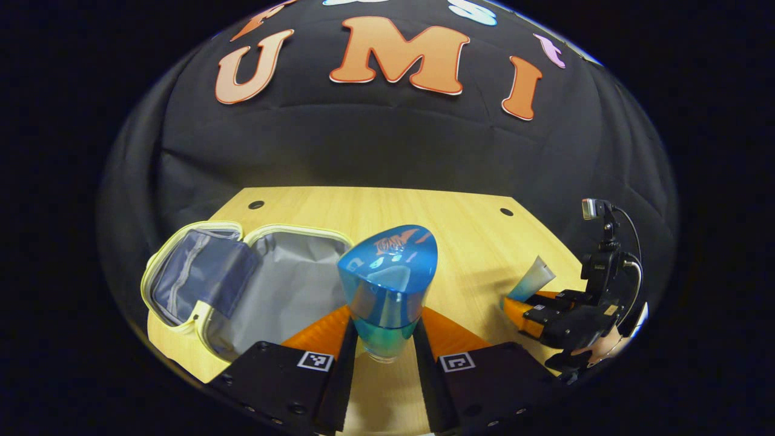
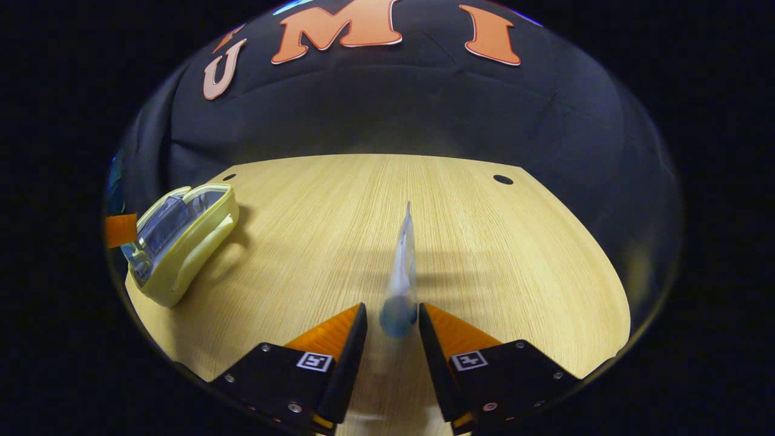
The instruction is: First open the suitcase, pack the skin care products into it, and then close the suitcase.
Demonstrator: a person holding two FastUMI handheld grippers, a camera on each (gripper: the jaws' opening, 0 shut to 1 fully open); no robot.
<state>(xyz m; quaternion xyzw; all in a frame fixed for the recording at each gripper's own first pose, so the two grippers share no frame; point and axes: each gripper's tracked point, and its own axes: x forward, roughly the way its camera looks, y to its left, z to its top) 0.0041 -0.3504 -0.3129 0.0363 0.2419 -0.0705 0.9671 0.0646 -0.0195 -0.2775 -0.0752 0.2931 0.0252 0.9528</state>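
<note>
Left gripper view: the left gripper (image 1: 387, 339) pinches a blue bottle (image 1: 387, 284) between both fingers, low on its body, with the wide blue cap uppermost. The suitcase (image 1: 242, 284) lies open on the table (image 1: 472, 236) to the left of the bottle, its grey lining and mesh pocket exposed. Far right, the right gripper (image 1: 530, 309) holds a tube (image 1: 531, 280) just above the table.

Right gripper view: the right gripper (image 2: 390, 327) is pressed onto the cap end of the tube (image 2: 404, 272), which points away along the fingers, edge-on. The suitcase (image 2: 181, 242) sits well apart at the far left, lid raised.

Procedure, as judged from these views: opening is complete; packing is in hand.
1. Carry the bottle left over the open grey half and lower it until it rests on the lining before releasing.
2. Keep the grip firm: the bottle is top-heavy and smooth and may tip.
3. Bring the tube across afterwards, so the grippers do not collide over the suitcase.
</note>
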